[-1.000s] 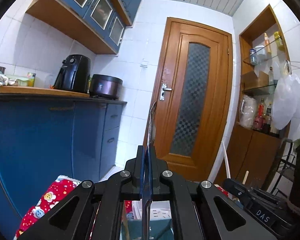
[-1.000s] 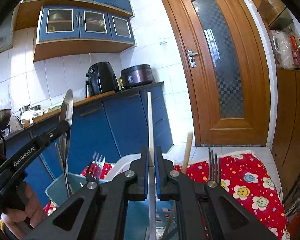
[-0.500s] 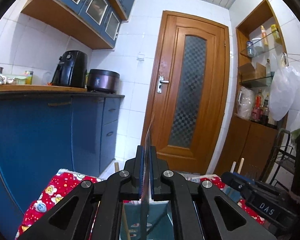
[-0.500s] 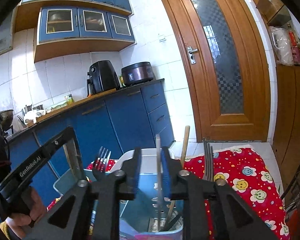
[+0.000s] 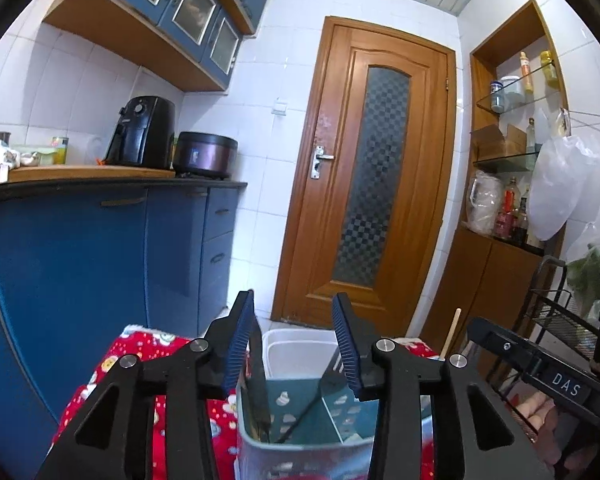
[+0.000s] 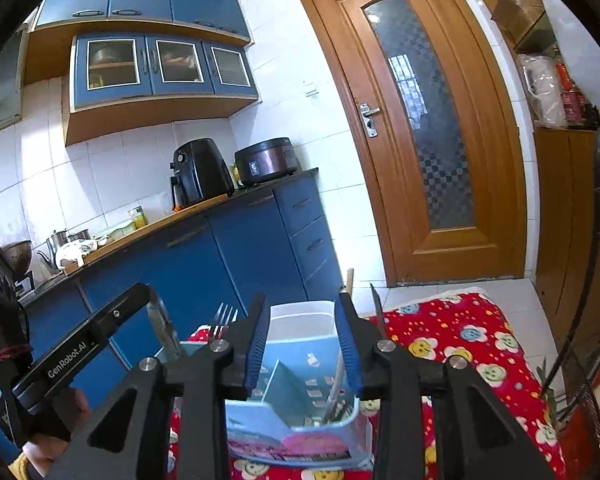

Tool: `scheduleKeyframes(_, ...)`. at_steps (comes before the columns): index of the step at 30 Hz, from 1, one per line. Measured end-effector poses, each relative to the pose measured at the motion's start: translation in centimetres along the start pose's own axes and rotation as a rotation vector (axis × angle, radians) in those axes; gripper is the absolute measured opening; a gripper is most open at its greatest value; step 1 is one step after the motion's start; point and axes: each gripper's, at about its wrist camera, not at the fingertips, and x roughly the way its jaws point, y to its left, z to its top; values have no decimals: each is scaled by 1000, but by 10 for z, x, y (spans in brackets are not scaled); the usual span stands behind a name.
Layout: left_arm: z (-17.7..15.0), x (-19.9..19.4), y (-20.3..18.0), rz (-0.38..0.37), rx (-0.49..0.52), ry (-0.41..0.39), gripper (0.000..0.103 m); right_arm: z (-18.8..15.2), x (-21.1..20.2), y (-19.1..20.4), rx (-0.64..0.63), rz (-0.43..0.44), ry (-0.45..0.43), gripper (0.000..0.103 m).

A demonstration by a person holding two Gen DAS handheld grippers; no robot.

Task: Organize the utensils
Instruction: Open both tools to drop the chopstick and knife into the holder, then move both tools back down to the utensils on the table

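Note:
A light blue utensil caddy (image 6: 292,420) with dividers stands on a red flowered cloth (image 6: 460,340). My right gripper (image 6: 302,300) hovers over it, its jaws opening with nothing between the pads. A metal utensil (image 6: 336,384) leans inside the caddy below it. A fork (image 6: 222,320), a knife tip (image 6: 378,312) and a wooden stick (image 6: 350,280) stick up around it. My left gripper (image 5: 292,300) is also opening over the caddy (image 5: 300,420), its pads bare. A flat metal blade (image 5: 256,380) stands in the caddy's left compartment.
A white tub (image 5: 296,348) sits just behind the caddy. Blue cabinets (image 5: 80,280) run along the left and a wooden door (image 5: 372,184) stands ahead. A black wire rack (image 5: 560,320) is at the right. The right gripper's body (image 5: 540,368) is close beside my left one.
Both grippers were shut on upright metal utensils. Both have opened, and the utensils have dropped into the caddy. Both views have lifted slightly.

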Motion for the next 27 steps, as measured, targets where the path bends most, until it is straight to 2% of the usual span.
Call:
scheduleKeyframes(12, -3, -36, 3, 3, -32, 68, 42, -5, -42, -4, 44, -7, 34, 37)
scheduleKeyframes(27, -19, -78, -9, -33, -14, 156, 42, -36, -74, 10, 29, -27, 149, 37)
